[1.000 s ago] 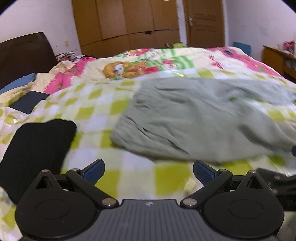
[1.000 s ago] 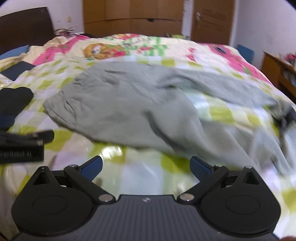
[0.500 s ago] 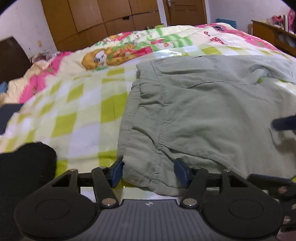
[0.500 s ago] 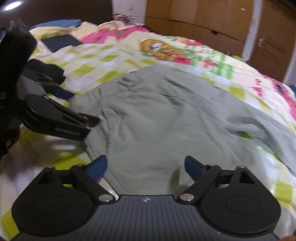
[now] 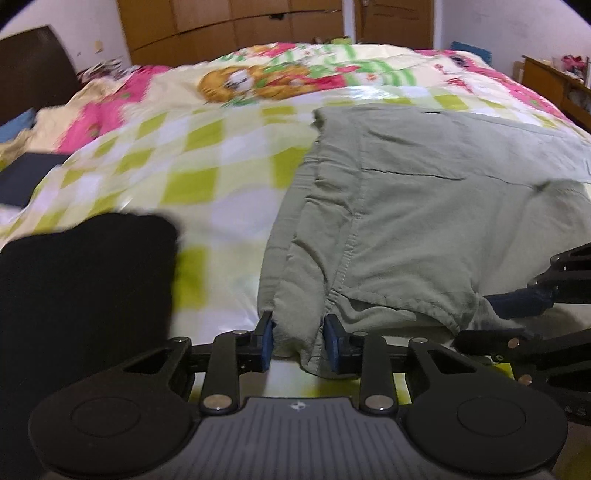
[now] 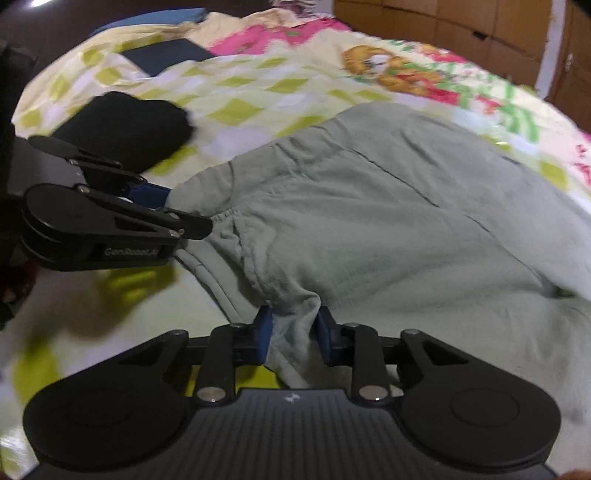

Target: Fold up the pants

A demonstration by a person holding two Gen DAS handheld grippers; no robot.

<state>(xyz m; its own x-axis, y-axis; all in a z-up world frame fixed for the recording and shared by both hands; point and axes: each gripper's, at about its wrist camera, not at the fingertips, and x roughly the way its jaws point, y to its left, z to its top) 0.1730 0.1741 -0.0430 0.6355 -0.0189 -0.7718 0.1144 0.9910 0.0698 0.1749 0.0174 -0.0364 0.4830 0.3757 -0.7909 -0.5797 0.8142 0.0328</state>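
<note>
Grey-green pants (image 5: pixel 424 206) lie spread on a bed, waistband toward me; they also show in the right wrist view (image 6: pixel 388 221). My left gripper (image 5: pixel 299 341) is shut on the near left corner of the waistband. My right gripper (image 6: pixel 293 334) is shut on the waistband edge further right. The left gripper shows from the side in the right wrist view (image 6: pixel 173 214), and the right gripper's fingers (image 5: pixel 524 306) show at the right edge of the left wrist view.
A checked green, white and pink quilt (image 5: pixel 177 166) covers the bed. A folded black garment (image 5: pixel 85 280) lies left of the pants. A dark blue item (image 6: pixel 166 59) lies near the pillows. Wooden wardrobes (image 5: pixel 229 29) stand behind, a wooden cabinet (image 5: pixel 554 88) at the right.
Both grippers moved down to the near waistband and closed on it. They were open above the bed one second ago, and half closed around the fabric half a second ago.
</note>
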